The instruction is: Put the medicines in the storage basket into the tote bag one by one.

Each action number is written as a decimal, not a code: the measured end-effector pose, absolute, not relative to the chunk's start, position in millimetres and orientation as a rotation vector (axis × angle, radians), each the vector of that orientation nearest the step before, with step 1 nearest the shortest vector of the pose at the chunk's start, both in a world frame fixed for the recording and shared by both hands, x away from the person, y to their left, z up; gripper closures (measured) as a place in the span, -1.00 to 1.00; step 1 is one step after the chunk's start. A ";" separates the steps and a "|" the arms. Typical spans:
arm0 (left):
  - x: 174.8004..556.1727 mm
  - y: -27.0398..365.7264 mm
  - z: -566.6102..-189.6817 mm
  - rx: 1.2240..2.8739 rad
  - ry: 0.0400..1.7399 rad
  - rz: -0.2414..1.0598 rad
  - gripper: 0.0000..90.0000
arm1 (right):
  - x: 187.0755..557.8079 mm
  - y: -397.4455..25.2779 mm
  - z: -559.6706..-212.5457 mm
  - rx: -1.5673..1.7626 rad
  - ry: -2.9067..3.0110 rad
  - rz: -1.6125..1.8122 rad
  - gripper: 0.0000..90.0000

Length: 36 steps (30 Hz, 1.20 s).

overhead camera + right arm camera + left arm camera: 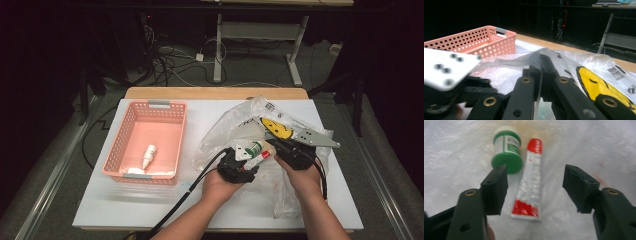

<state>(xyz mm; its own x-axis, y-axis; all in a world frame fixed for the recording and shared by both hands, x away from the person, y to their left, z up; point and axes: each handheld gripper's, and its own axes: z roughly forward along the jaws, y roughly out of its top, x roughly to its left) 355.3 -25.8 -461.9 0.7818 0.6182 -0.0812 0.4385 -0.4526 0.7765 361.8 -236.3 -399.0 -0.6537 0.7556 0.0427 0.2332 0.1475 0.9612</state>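
Note:
A clear plastic bag (235,122) with a yellow smiley print lies crumpled on the white table right of centre. On it lie a white jar with a green cap (507,148) and a red-and-white tube (530,180), side by side; in the high view the jar (253,148) and tube (259,157) sit between my hands. My left gripper (535,175) is open, its jaws spread on either side of the tube, just above it. My right gripper (541,65) is shut on a fold of the bag (599,65) and holds the film up. In the high view the left gripper (250,162) and right gripper (275,146) are close together.
A pink perforated basket (150,106) stands on the left of the table, with a small white bottle (149,155) and another white item (135,171) inside. The basket (474,41) also appears beyond the left gripper's white plate (446,67). Dark floor with cables and desk legs lies behind the table.

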 end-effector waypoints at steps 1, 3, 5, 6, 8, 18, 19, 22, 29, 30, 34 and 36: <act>351.6 -23.9 -461.4 2.116 0.780 0.262 -0.26 | 361.7 -236.5 -399.0 0.944 1.975 1.524 1.00; 344.9 -19.4 -460.7 2.106 0.769 0.244 -0.29 | 361.3 -236.4 -398.9 0.947 1.975 1.523 1.00; 339.3 -14.9 -460.3 2.102 0.762 0.229 -0.37 | 361.1 -236.3 -398.8 0.947 1.975 1.523 1.00; 336.6 -12.7 -460.3 2.101 0.759 0.220 -0.40 | 361.0 -236.2 -398.8 0.946 1.975 1.523 1.00; 331.6 -7.4 -460.2 2.089 0.751 0.202 -0.48 | 360.6 -235.7 -398.8 0.947 1.974 1.522 1.00; 308.4 19.3 -454.1 2.050 0.710 0.155 -0.72 | 360.1 -235.5 -398.9 0.941 1.977 1.520 1.00; 306.8 22.1 -452.8 2.043 0.714 0.147 -0.76 | 360.1 -235.4 -399.0 0.941 1.978 1.519 1.00; 302.1 30.6 -448.6 2.039 0.714 0.145 -0.86 | 359.8 -235.1 -399.2 0.943 1.979 1.516 1.00; 291.8 49.7 -440.6 2.073 0.722 0.186 -1.00 | 359.5 -234.3 -399.5 0.941 1.981 1.512 1.00; 290.6 52.8 -439.6 2.065 0.727 0.186 -1.00 | 359.6 -234.2 -399.6 0.939 1.981 1.511 1.00; 288.4 65.0 -433.4 2.045 0.746 0.209 -1.00 | 359.4 -234.2 -399.7 0.939 1.984 1.508 0.99; 288.9 71.6 -430.4 2.038 0.759 0.211 -1.00 | 359.3 -234.1 -399.7 0.943 1.982 1.511 0.99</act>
